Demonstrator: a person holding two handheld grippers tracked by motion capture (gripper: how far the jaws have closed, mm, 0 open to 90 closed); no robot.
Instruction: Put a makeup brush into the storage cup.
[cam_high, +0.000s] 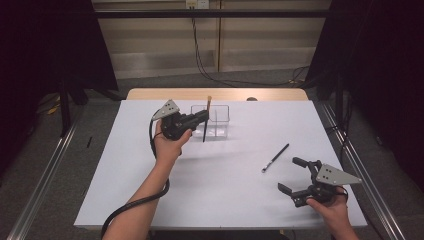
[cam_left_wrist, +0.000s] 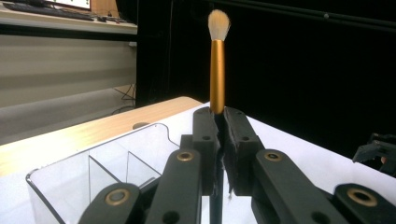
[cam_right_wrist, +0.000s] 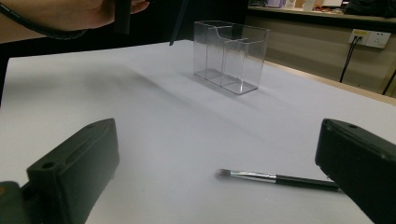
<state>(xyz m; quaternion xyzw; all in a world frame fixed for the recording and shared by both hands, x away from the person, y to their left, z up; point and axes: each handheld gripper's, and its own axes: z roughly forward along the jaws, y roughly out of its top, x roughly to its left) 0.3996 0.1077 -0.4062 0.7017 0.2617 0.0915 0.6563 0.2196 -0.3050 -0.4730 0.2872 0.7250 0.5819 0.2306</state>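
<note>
My left gripper (cam_high: 204, 117) is shut on the dark handle of a makeup brush (cam_high: 206, 120), holding it upright just above the near left side of a clear plastic organizer (cam_high: 216, 121). In the left gripper view the brush's gold ferrule and pale bristles (cam_left_wrist: 217, 65) stick up above the closed gripper (cam_left_wrist: 219, 117), and the organizer's compartments (cam_left_wrist: 93, 172) lie below and to the left. A second, thin black brush (cam_high: 276, 157) lies flat on the white table. My right gripper (cam_high: 289, 174) rests open near the table's front right; that brush (cam_right_wrist: 280, 178) lies ahead, between its wide jaws.
The white table cover (cam_high: 225, 195) has a wooden strip (cam_high: 215, 94) along its far edge. In the right gripper view the organizer (cam_right_wrist: 231, 53) stands farther off, with the left hand (cam_right_wrist: 70, 14) above the table. Metal rails and cables run beside and behind the table.
</note>
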